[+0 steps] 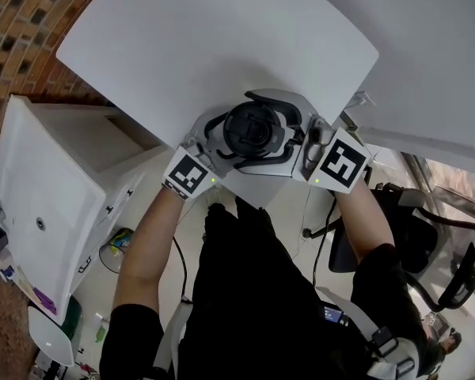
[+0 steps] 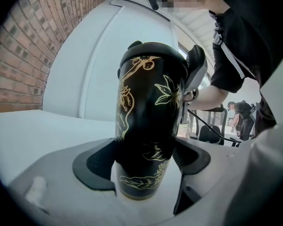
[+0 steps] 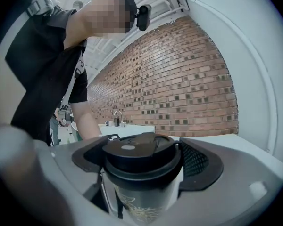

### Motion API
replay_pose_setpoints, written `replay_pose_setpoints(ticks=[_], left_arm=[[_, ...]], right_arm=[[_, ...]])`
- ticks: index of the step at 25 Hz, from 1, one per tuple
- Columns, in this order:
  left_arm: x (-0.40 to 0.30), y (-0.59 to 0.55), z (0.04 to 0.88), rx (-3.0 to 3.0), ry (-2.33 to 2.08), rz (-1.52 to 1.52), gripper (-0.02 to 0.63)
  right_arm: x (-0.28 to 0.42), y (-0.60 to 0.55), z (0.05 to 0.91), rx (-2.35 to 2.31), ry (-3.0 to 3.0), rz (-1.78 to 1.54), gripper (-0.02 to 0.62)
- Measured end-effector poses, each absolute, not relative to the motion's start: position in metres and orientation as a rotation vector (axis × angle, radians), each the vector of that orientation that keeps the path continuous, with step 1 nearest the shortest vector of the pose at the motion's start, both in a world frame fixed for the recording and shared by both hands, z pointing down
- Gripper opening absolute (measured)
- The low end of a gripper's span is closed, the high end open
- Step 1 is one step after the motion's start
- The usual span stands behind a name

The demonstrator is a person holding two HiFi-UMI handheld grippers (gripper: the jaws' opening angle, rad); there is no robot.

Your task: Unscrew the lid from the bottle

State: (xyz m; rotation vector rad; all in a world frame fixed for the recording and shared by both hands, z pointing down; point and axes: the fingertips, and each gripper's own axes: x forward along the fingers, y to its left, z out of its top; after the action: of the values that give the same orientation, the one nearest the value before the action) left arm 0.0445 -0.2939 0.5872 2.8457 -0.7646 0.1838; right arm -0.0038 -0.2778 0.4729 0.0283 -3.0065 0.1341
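Upright bottle [image 2: 148,121] at desk [image 1: 222,38] edge, centre of head view, axis vertical; left gripper [image 2: 148,161] jaws clenched low on body; right gripper [image 3: 142,164] jaws clasp lid [image 3: 140,147] on top, from opposite side; coming twist likely turns about that axis.

You have one bottle [image 2: 148,102] and one lid [image 3: 141,157]. Count two tongs, left tongs [image 2: 144,161] and right tongs [image 3: 144,161], and two marker cubes, left cube [image 1: 188,172] and right cube [image 1: 342,163]. There are two tabletops, near tabletop [image 1: 182,38] and right tabletop [image 1: 435,54], one cabinet [image 1: 39,188], one chair [image 1: 463,279].
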Motion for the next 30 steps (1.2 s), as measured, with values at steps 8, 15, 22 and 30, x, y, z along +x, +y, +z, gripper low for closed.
replay_pose_setpoints(ticks=[8, 15, 22, 30], left_arm=[[0.041, -0.294, 0.588, 2.838, -0.761, 0.187, 0.387], [0.043, -0.294, 0.588, 2.84, -0.759, 0.186, 0.386], [0.044, -0.294, 0.589, 2.841, -0.765, 0.191, 0.387], [0.044, -0.294, 0.589, 2.84, -0.763, 0.194, 0.387]], right_arm=[[-0.007, -0.283, 0.469, 0.315, -3.032, 0.109, 0.528], [-0.001, -0.29, 0.469, 0.642, -3.007, 0.105, 0.529], [0.0, -0.296, 0.473, 0.841, -2.963, 0.123, 0.525], [-0.002, -0.294, 0.477, 0.819, -2.953, 0.175, 0.462]])
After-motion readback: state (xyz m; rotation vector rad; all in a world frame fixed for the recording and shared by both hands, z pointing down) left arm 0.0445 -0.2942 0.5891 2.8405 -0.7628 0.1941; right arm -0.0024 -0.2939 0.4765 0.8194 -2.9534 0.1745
